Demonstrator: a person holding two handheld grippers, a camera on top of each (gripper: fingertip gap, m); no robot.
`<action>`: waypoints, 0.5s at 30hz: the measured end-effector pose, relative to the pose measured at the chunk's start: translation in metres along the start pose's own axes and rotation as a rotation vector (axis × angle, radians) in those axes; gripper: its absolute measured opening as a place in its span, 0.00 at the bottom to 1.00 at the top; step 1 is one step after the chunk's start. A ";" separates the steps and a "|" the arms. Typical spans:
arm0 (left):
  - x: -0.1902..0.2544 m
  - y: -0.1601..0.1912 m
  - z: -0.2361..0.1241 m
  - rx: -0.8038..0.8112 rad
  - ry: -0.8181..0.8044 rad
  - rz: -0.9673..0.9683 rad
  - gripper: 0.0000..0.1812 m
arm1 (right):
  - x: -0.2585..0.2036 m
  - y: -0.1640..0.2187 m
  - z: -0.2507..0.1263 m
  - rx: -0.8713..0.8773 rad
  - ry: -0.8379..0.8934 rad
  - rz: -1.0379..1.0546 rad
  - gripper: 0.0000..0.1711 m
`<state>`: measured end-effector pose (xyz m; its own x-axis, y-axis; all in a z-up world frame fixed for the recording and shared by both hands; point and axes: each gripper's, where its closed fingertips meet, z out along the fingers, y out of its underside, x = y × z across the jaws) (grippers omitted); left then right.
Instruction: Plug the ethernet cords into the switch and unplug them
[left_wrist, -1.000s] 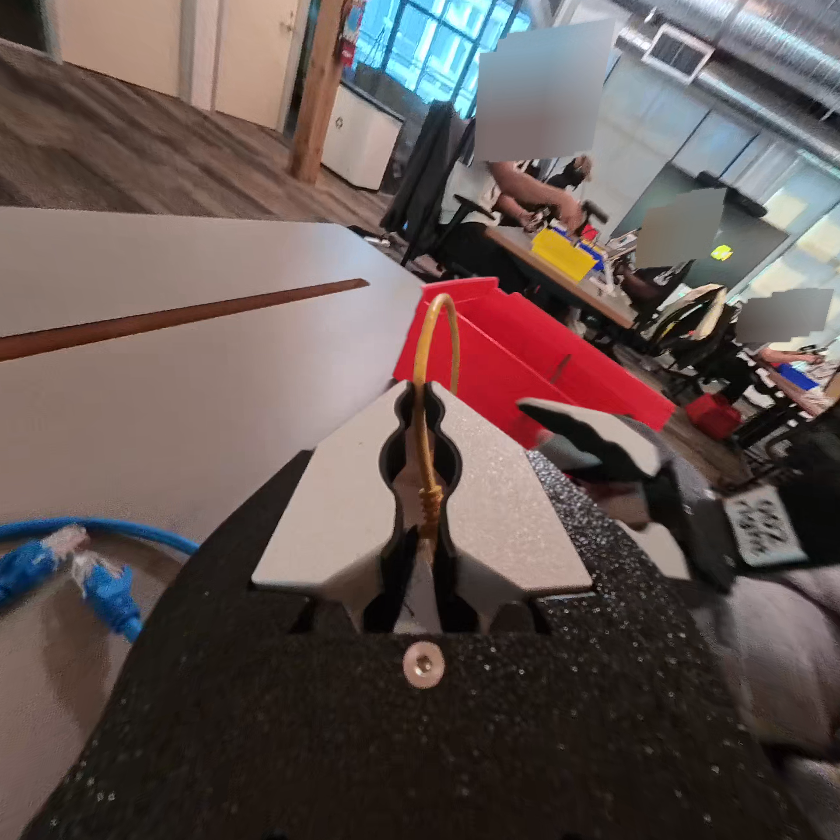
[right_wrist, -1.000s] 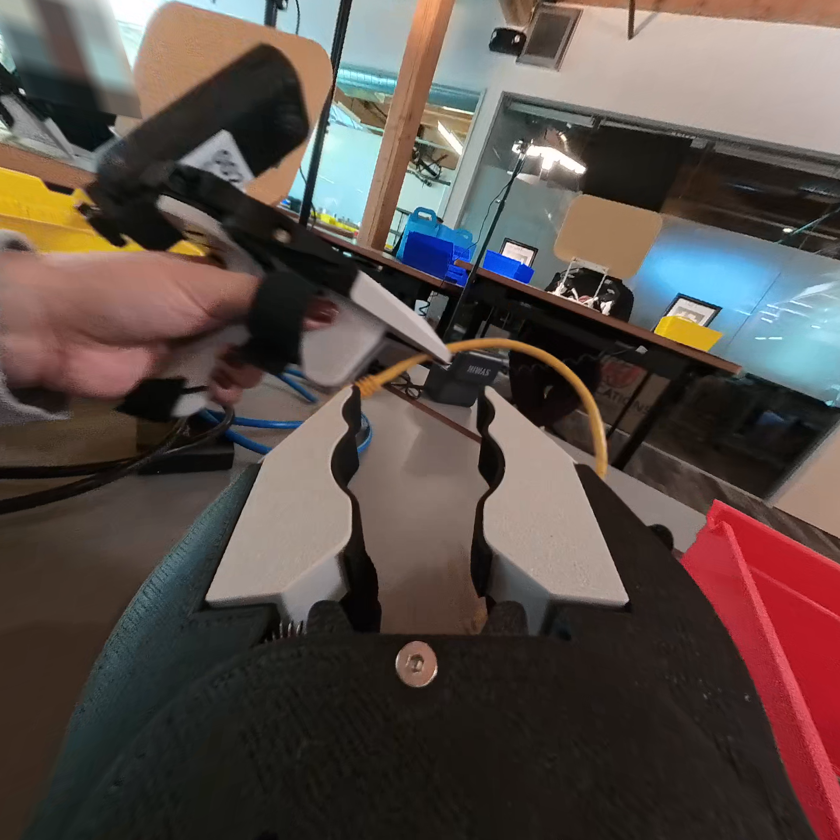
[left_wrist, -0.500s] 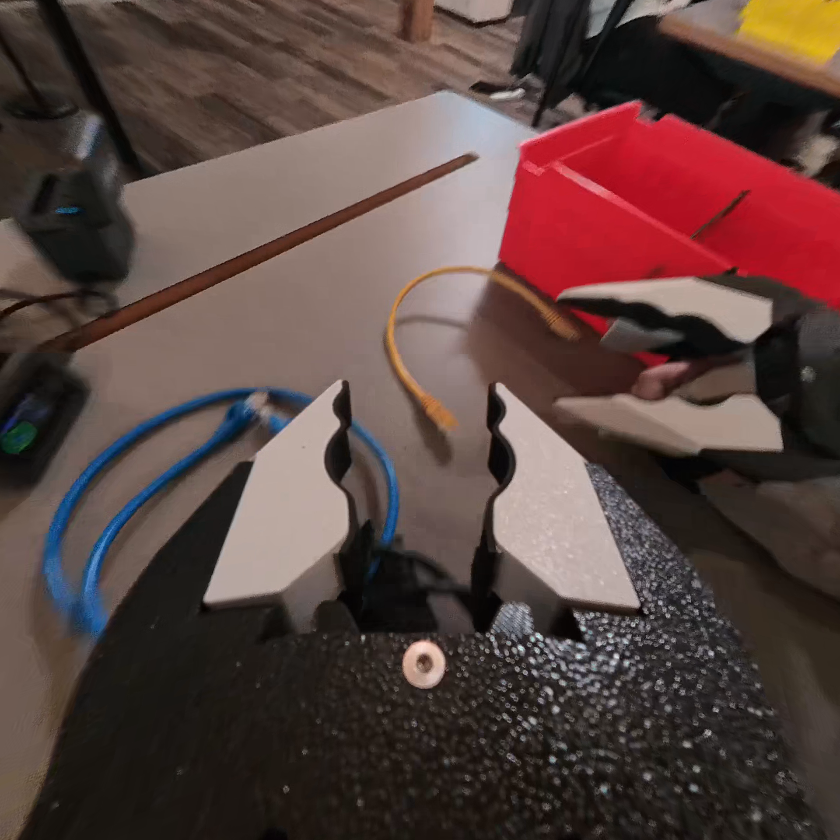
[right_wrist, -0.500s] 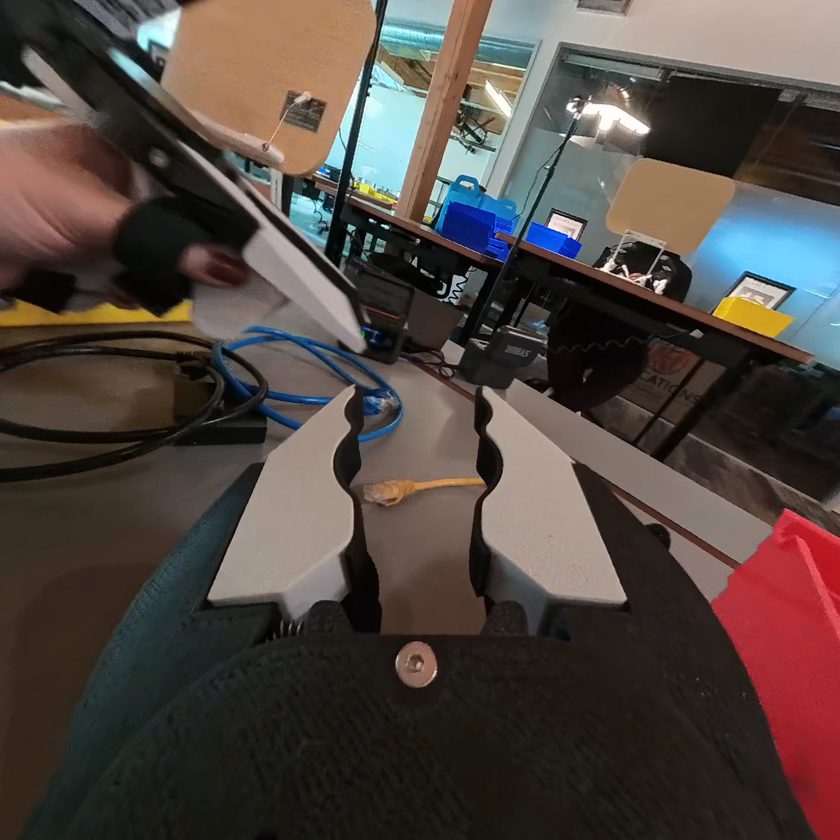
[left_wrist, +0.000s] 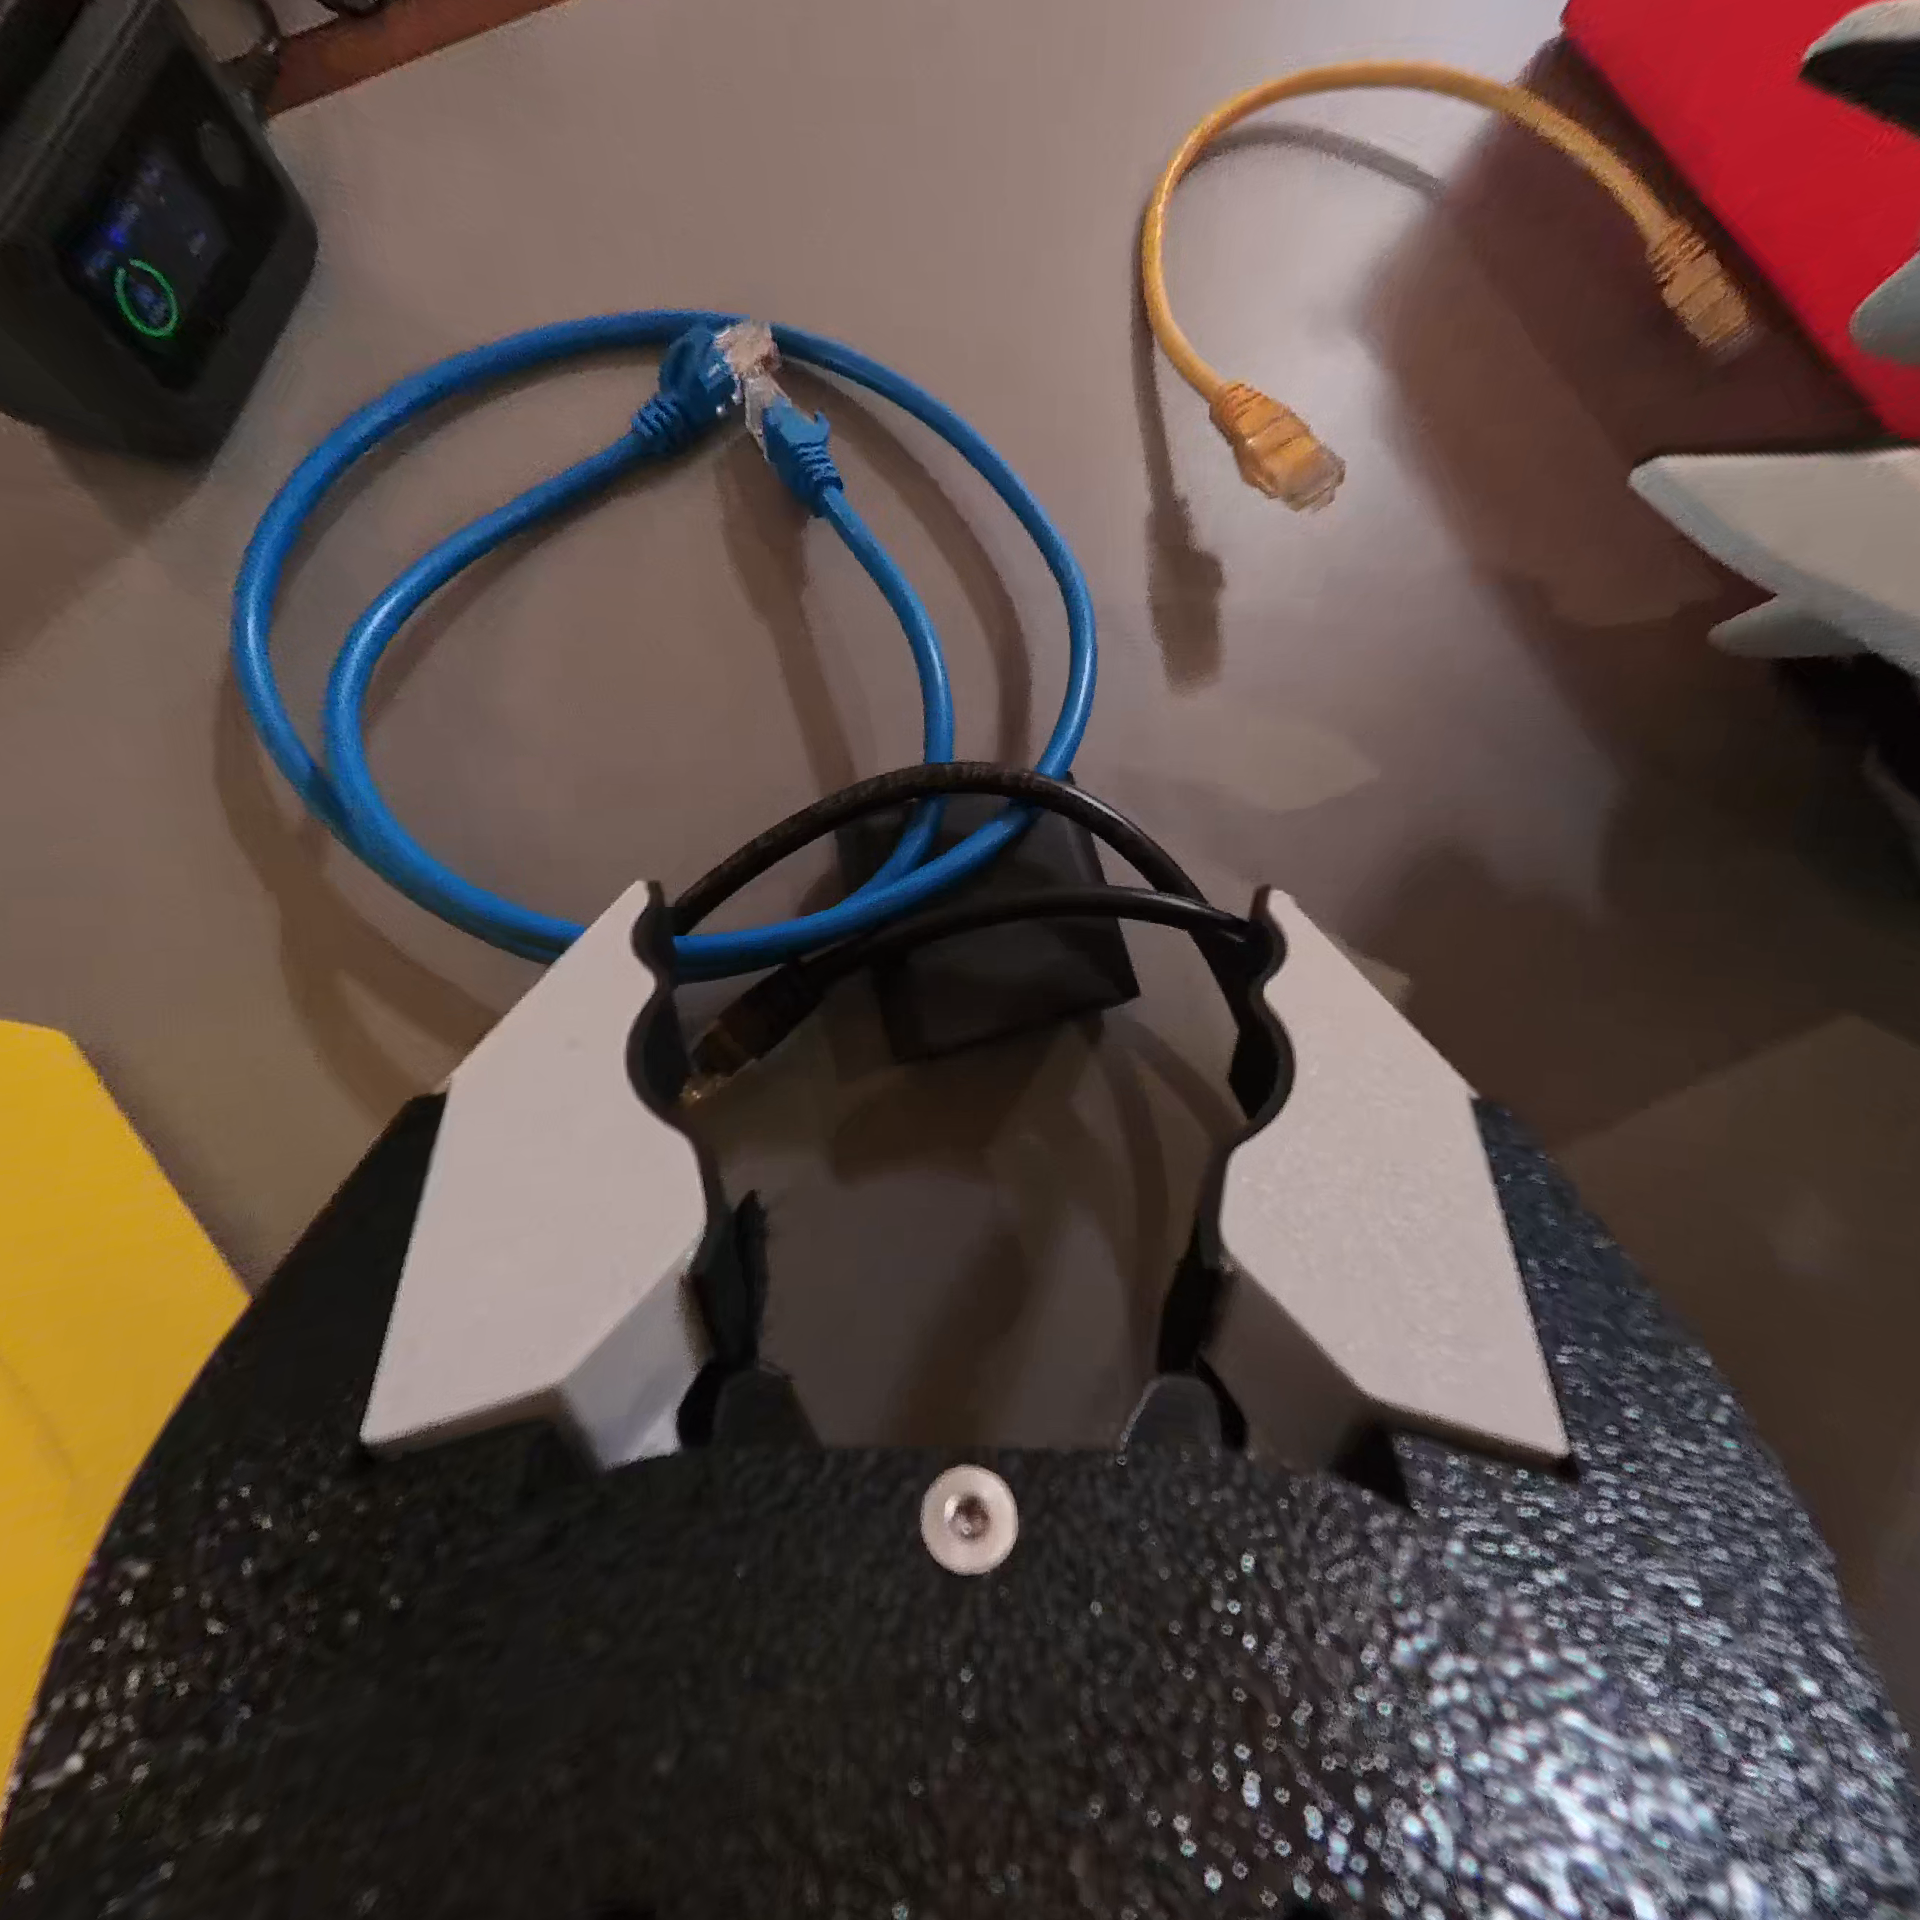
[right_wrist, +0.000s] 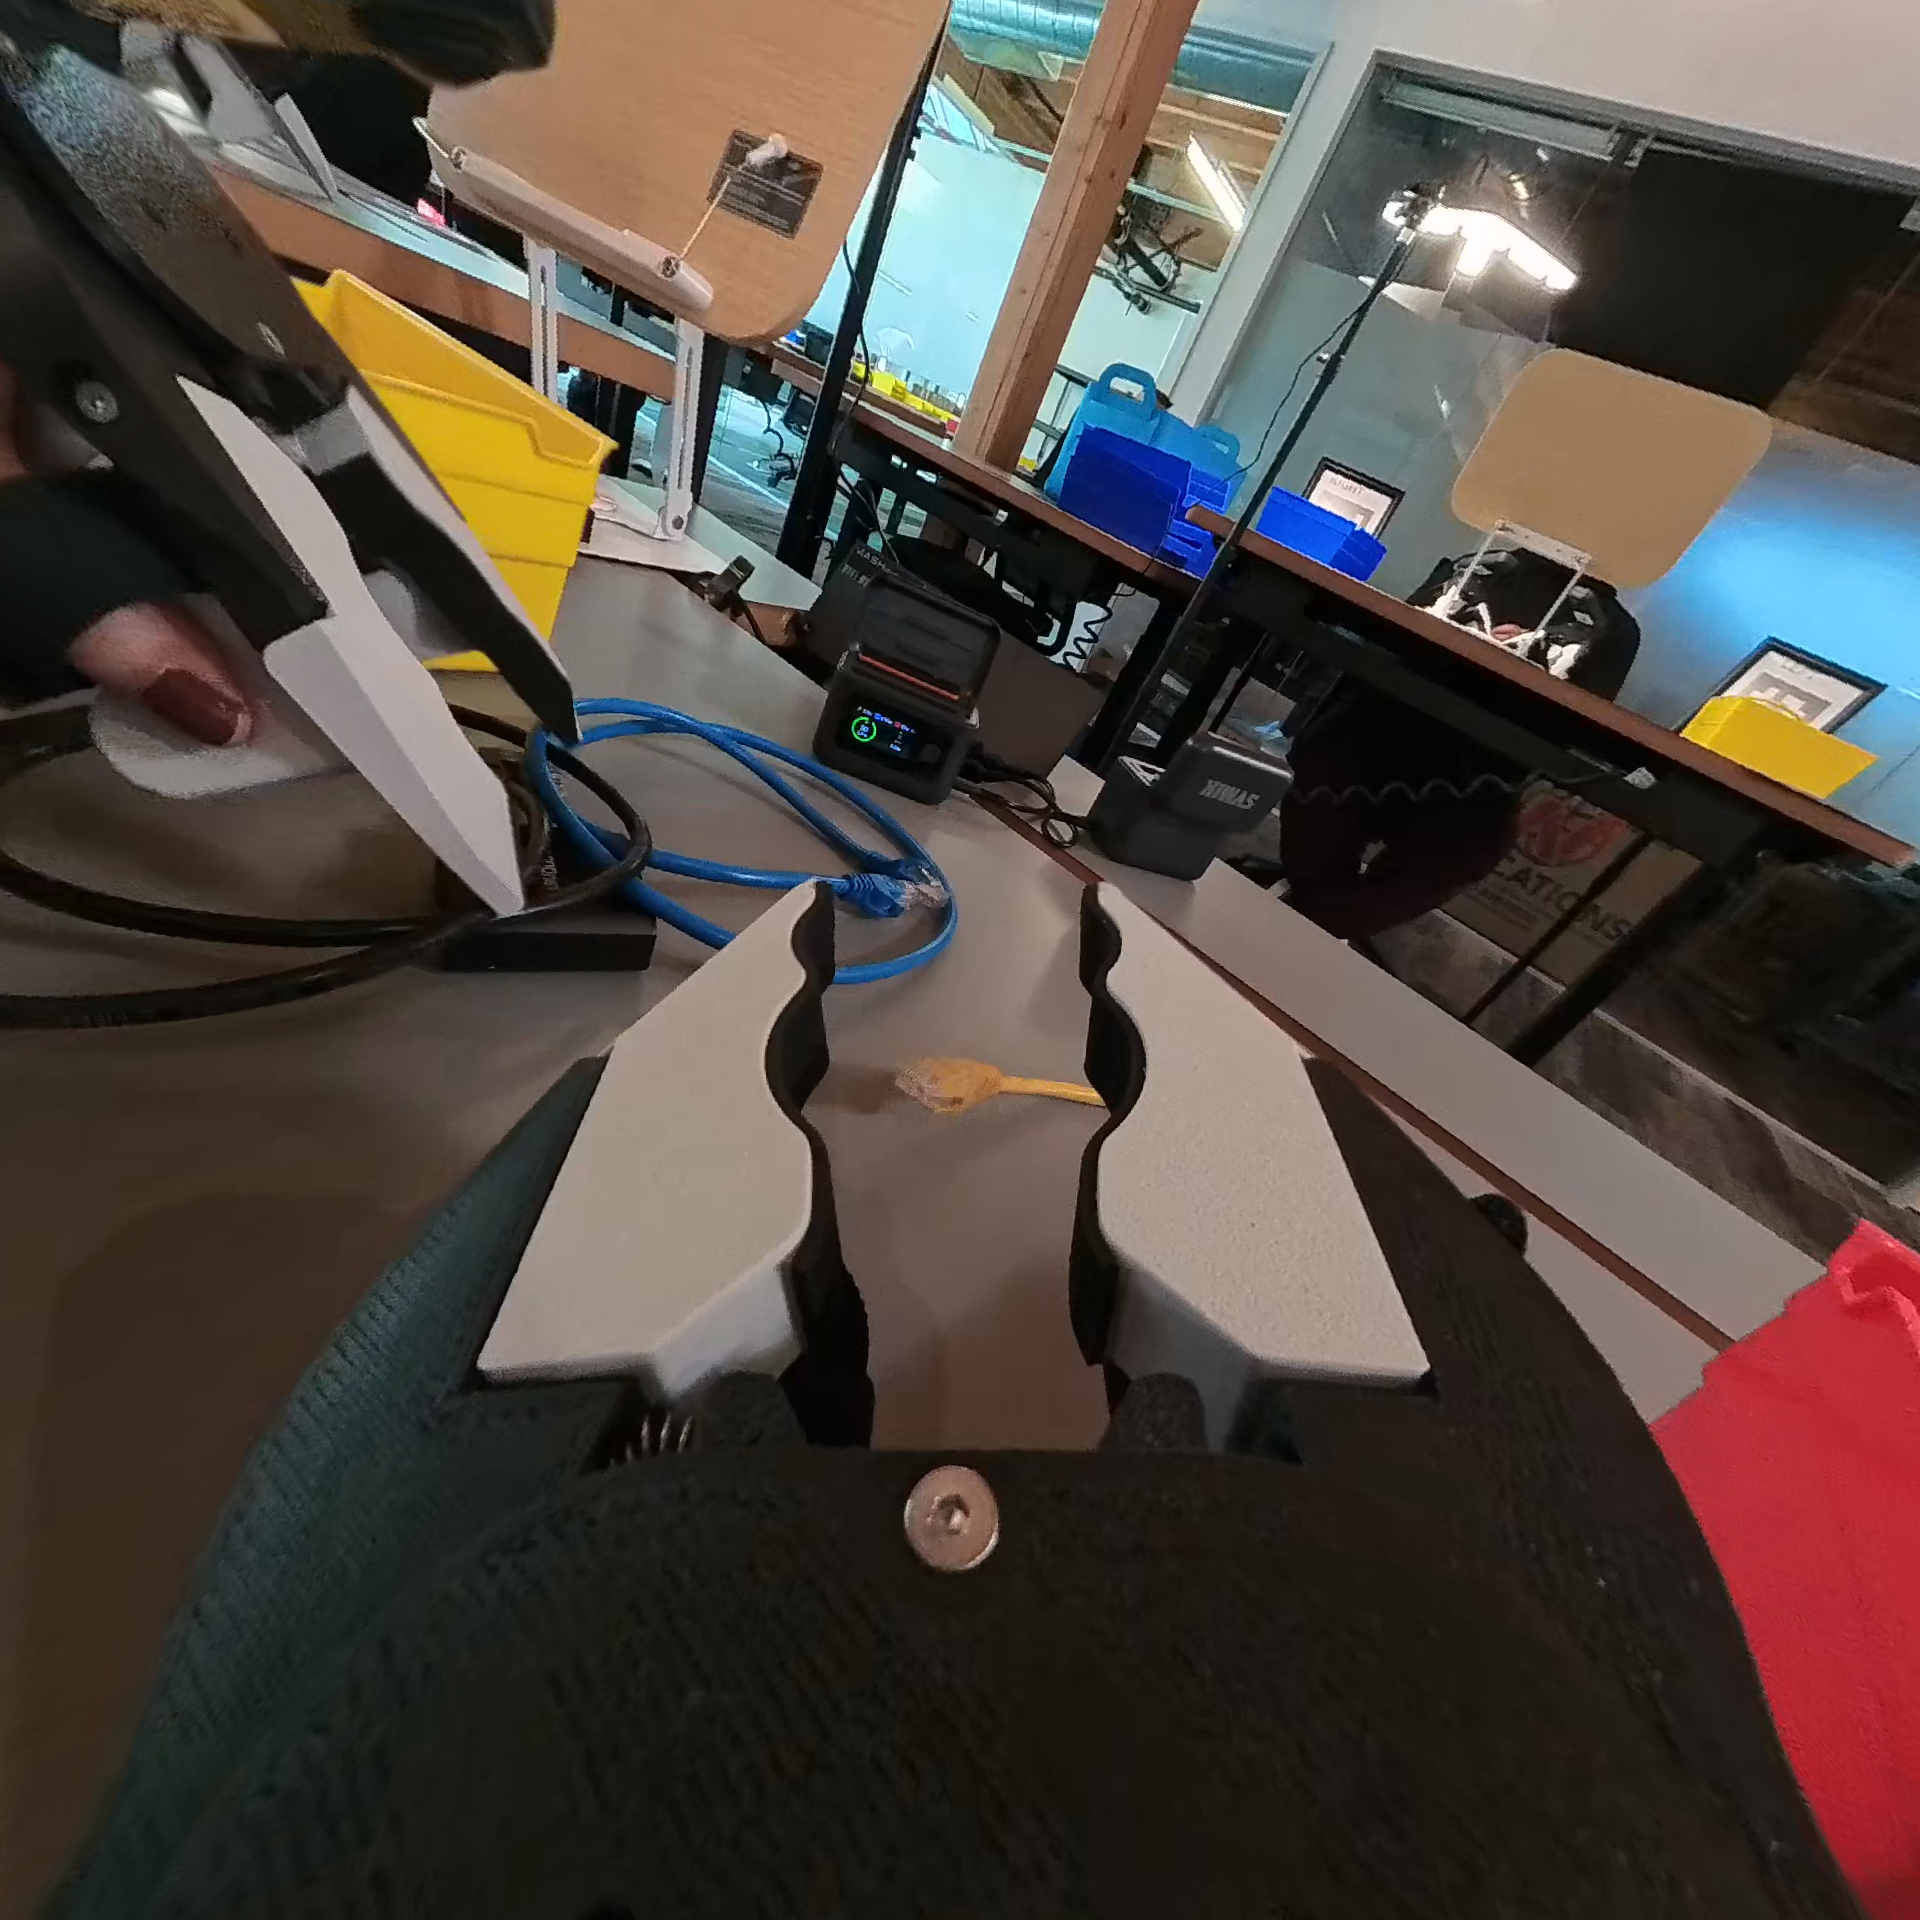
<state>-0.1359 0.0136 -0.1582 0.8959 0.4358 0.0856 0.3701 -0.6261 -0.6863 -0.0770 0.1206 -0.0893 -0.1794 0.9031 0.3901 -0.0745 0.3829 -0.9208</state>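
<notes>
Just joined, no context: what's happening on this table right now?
A person holds a two-finger tool in each hand; both are open and hold nothing. The left tool hovers over a small black box, presumably the switch, with black cable looped between its fingers. The blue ethernet cord lies coiled on the table, both plugs free. The short yellow cord lies loose near the red bin; the right tool points at one of its plugs.

Black gripper (left_wrist: 956, 914), grey fingers (left_wrist: 540, 1143), silver screw (left_wrist: 966, 1519)
</notes>
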 end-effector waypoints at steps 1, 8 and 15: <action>-0.002 -0.002 -0.003 0.007 -0.024 0.004 0.60 | 0.000 -0.001 0.000 0.003 0.001 -0.001 0.27; -0.016 0.014 -0.001 -0.066 -0.070 -0.138 0.65 | -0.002 -0.001 0.001 0.002 -0.009 0.002 0.27; -0.025 0.015 -0.003 -0.068 -0.071 -0.155 0.45 | -0.010 -0.001 0.003 -0.003 -0.030 -0.001 0.27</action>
<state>-0.1525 -0.0085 -0.1682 0.8084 0.5732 0.1339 0.5201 -0.5891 -0.6185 -0.0779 0.1109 -0.0921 -0.2087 0.8964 0.3910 -0.0713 0.3848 -0.9202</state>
